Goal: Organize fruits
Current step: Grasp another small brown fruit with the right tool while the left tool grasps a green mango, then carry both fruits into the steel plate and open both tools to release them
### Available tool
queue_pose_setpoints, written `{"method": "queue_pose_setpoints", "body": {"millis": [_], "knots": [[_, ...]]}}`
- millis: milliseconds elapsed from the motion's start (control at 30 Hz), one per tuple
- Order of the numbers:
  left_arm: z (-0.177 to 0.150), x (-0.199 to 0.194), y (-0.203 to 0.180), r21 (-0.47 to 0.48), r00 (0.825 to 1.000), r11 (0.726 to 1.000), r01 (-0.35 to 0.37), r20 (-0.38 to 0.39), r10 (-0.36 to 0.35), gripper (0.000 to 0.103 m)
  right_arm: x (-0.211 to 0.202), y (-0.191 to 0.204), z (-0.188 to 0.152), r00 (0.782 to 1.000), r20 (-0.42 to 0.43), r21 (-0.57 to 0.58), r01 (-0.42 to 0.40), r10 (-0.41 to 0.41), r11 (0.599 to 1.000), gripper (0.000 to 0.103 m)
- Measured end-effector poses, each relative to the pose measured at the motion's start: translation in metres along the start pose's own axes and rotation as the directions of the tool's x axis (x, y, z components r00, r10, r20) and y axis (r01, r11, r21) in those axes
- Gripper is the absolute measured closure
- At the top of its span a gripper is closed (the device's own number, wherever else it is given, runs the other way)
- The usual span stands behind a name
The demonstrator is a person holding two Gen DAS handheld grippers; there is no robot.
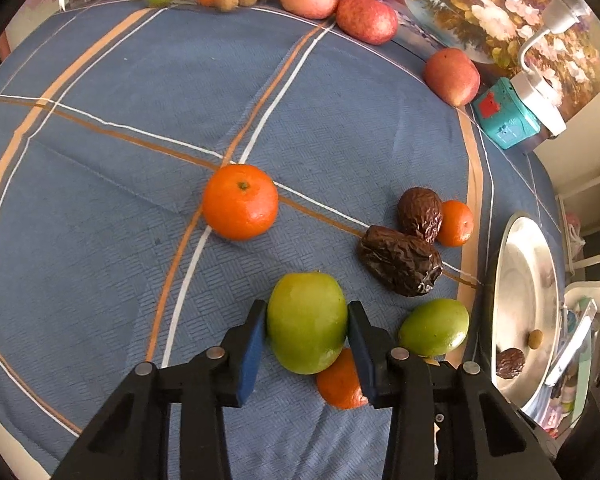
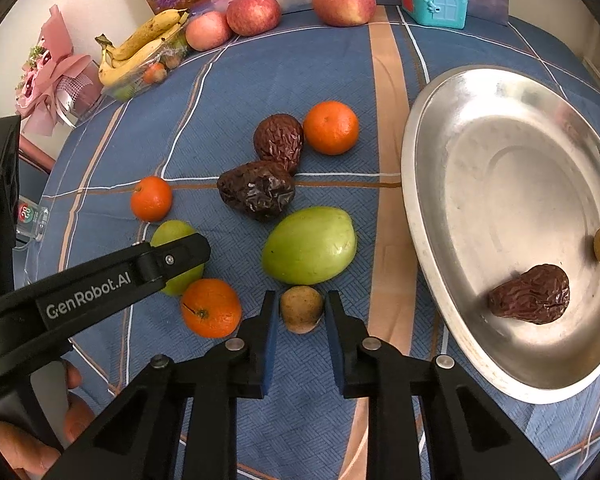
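Apparently green fruit (image 1: pixel 306 322) sits btwn left tool (image 1: pixel 307 330) pads, touching both.

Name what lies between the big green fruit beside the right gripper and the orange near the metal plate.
Two wrinkled dark dates: one just above the big green fruit, the other touching the orange. The right wrist view shows it best.

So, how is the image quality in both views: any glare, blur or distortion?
Left wrist view: strong fisheye bending of the tablecloth stripes, fruit sharp, soft daylight. Right wrist view: dull glare on the metal plate, dark corners, no motion blur.
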State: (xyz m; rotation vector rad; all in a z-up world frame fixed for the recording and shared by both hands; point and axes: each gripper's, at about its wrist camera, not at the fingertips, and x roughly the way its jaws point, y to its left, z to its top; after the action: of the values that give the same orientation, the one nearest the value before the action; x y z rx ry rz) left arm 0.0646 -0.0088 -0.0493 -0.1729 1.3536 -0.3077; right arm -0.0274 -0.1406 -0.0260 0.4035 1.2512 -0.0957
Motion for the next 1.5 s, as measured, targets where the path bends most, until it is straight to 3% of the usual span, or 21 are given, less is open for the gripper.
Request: {"method": "queue_pose_setpoints", "body": {"millis": [267,700,1067,1300,1500], "knots": [[0.0,-0.022,0.008,-0.013,0.999,1.0,0.021,0.049,-0.021,0.061,-0.012,0.001,0.001,0.999,0.034,0.003,-0.006,0.006,1.0,0.079],[0.0,-0.059,0.002,0.023,0.986,0.999,0.033,0.162,-0.036,0.061,-0.05,-0.008,0.009,0.987,0.159,0.03,0.017,-0.022,0.999,0.079],[0.003,-0.049,-0.066,0.17,0.986,0.984,0.054,0.147,-0.079,0.061,-0.059,-0.055,0.037,0.972,0.214,0.162,0.059,-0.094,0.985,0.079],[-0.006,-0.034,-0.13,0.318,0.989,0.946,0.063,0.105,-0.101,0.061,-0.07,-0.117,0.037,0.953,0.207,0.316,0.148,-0.221,0.937,0.079],[-0.013,-0.012,-0.174,0.41,0.992,0.91,0.068,0.069,-0.105,0.061,-0.079,-0.151,0.03,0.94,0.19,0.4,0.189,-0.283,0.897,0.079]]}}
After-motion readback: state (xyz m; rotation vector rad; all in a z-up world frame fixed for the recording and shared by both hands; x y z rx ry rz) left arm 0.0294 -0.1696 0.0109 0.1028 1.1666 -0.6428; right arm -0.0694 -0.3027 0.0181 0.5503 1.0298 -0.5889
